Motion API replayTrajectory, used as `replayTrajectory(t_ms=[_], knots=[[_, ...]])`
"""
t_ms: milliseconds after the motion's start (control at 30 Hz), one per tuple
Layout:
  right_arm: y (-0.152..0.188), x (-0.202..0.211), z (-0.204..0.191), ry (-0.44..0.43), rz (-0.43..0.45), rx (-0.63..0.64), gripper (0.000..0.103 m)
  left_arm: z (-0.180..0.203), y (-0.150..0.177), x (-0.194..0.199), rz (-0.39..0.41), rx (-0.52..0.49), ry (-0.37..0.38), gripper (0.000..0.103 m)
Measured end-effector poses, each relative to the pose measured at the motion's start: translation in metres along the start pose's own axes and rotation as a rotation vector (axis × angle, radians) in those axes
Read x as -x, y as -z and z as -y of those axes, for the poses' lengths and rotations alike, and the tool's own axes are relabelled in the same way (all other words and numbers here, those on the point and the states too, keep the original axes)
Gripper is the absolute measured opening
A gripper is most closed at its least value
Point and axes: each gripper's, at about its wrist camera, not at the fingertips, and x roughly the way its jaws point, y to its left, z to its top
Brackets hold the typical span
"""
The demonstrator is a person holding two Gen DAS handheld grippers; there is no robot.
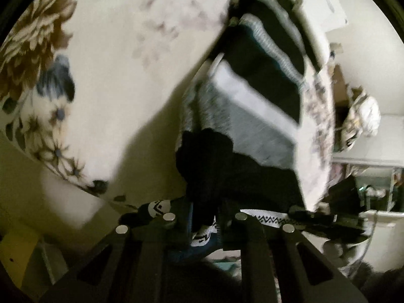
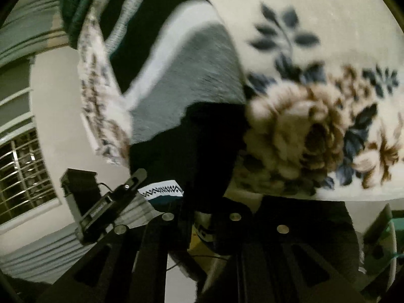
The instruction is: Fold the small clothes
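Here: dark garment (image 1: pixel 222 176) with white zigzag-patterned band, clamped in left gripper (image 1: pixel 204 217) and right gripper (image 2: pixel 202 214) fingers.

A cream bed cover (image 1: pixel 121 80) printed with brown and blue-grey flowers carries everything; in the right wrist view the same cover (image 2: pixel 328 58) shows 1 big brown bloom. Directly on it lies a striped garment (image 1: pixel 255 93) in black, white and grey bands, seen from the other side too (image 2: pixel 192 58). A black piece of cloth (image 1: pixel 217 166) overlaps its near edge. Both views are blurred, so finer folds cannot be told.
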Motion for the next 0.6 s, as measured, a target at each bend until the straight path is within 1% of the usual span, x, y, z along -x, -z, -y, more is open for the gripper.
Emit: replayTrajectory(t_ms=[100, 167, 233, 300, 400, 467, 500, 533, 567, 600], knots=[[-0.009, 0.024, -0.011, -0.061, 0.035, -0.008, 0.012, 0.014, -0.018, 0.024, 0.045, 0.03, 0.078, 0.011], [-0.02, 0.039, -0.022, -0.111, 0.064, -0.02, 0.012, 0.026, -0.035, 0.037, 0.075, 0.025, 0.11, 0.011], [-0.033, 0.054, -0.029, -0.143, 0.086, -0.018, 0.012, 0.045, -0.059, 0.041, 0.101, 0.006, 0.134, 0.011], [-0.053, 0.068, -0.047, -0.175, 0.121, -0.005, 0.012, 0.064, -0.09, 0.04, 0.122, -0.016, 0.151, 0.011], [-0.095, 0.089, -0.072, -0.202, 0.183, 0.0, 0.012, 0.085, -0.138, 0.035, 0.155, -0.034, 0.175, 0.011], [-0.123, 0.099, -0.088, -0.214, 0.224, 0.001, 0.012, 0.1, -0.166, 0.028, 0.181, -0.052, 0.173, 0.011], [-0.139, 0.104, -0.094, -0.219, 0.244, 0.001, 0.012, 0.108, -0.189, 0.022, 0.195, -0.066, 0.176, 0.011], [-0.155, 0.106, -0.101, -0.22, 0.267, -0.001, 0.012, 0.114, -0.203, 0.016, 0.206, -0.079, 0.164, 0.012], [-0.18, 0.109, -0.109, -0.225, 0.292, -0.006, 0.012, 0.114, -0.218, 0.013, 0.214, -0.09, 0.154, 0.012], [-0.198, 0.112, -0.115, -0.234, 0.305, -0.014, 0.012, 0.116, -0.241, 0.002, 0.212, -0.086, 0.163, 0.012]])
